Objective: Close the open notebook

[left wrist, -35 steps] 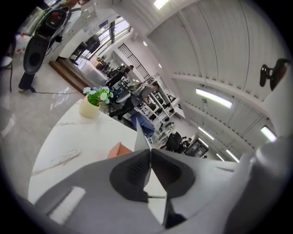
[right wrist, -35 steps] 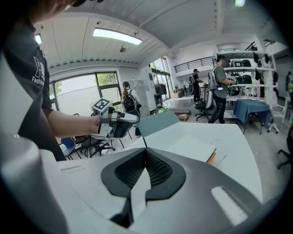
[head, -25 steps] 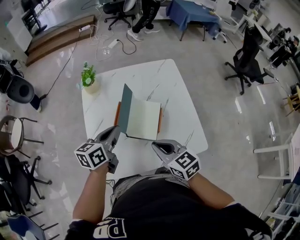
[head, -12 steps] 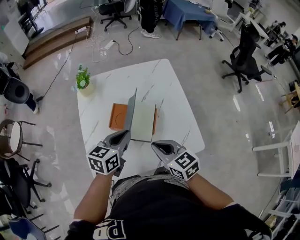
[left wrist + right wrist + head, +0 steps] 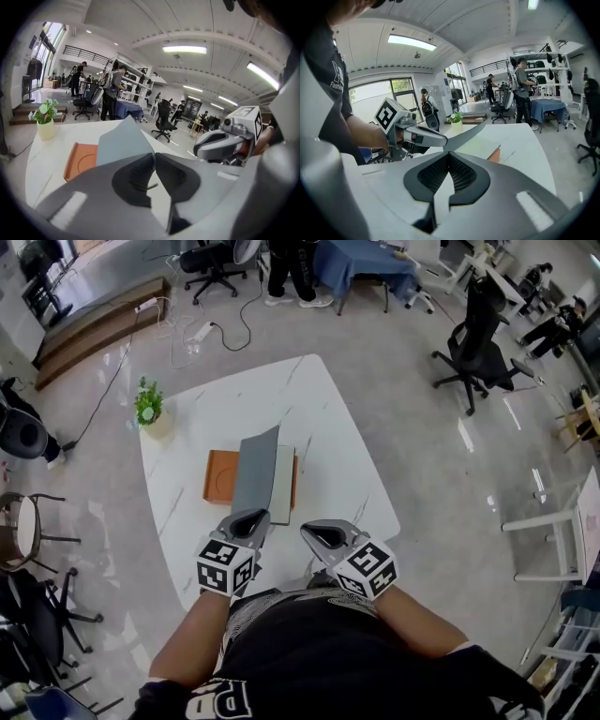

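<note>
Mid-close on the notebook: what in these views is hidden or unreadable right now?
- Head view: the tilted grey notebook leaf hides most of the cream page beneath it. Any writing is too small to read.
- Left gripper view: the left gripper hides, with its own pads, the leaf corner it closes on.
- Head view: the right gripper and the person's torso hide the near edge of the white marble table.

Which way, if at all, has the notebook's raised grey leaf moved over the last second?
Yes. The grey leaf has swung rightward: it has uncovered the flat orange cover and now leans over the cream page.
</note>
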The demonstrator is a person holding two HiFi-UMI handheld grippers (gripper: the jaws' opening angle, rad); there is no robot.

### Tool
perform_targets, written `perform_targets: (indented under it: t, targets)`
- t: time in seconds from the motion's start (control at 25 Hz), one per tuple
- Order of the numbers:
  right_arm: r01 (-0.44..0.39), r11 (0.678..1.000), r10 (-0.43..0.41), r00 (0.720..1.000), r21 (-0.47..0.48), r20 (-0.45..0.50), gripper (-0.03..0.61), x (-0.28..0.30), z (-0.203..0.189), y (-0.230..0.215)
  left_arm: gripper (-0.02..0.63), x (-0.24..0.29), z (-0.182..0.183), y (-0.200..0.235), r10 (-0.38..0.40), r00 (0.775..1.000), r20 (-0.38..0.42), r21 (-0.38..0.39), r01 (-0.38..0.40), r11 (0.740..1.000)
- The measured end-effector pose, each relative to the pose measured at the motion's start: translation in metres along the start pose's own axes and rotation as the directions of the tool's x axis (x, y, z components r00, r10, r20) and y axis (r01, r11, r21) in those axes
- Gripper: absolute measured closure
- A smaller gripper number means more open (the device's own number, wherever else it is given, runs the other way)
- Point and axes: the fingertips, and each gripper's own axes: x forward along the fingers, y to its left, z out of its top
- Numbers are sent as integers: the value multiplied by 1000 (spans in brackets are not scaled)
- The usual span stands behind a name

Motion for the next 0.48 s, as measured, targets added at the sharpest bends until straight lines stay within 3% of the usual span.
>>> perform_targets:
  t: [0.48]
  targets:
    - [16,1000,-17,1000,10,12,578,-19,1,-18,528,40,-33,-17,14,993,-115,73,-5,997]
